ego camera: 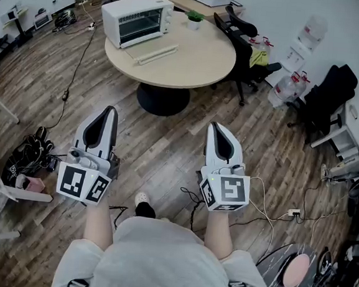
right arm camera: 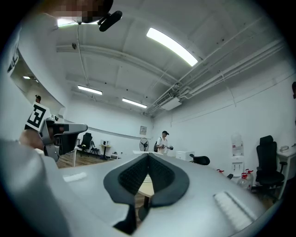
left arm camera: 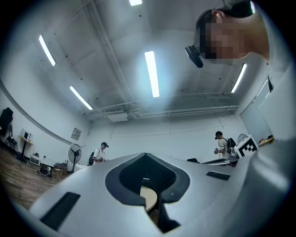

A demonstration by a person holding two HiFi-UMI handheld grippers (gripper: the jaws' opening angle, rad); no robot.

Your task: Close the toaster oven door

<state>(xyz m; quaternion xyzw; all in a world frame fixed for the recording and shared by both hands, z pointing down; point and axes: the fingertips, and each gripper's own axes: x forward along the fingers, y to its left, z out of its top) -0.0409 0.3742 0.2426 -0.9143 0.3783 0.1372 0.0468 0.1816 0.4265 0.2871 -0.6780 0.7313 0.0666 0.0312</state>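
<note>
Counting 2: left gripper (ego camera: 110, 110), right gripper (ego camera: 214, 126) | 1 toaster oven (ego camera: 139, 19) | 1 table (ego camera: 199, 61)

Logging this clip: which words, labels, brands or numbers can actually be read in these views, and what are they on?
No text is legible in any view.
Left marker cube: black-and-white square patterns only, no words.
Right marker cube: the same, patterns only.
Toaster oven: no brand or dial print readable.
Wall sign in the left gripper view: too small to read.
Wall notice in the right gripper view: too small to read.

Closed, empty left tongs (ego camera: 110, 110) and right tongs (ego camera: 214, 126), roughly level.
</note>
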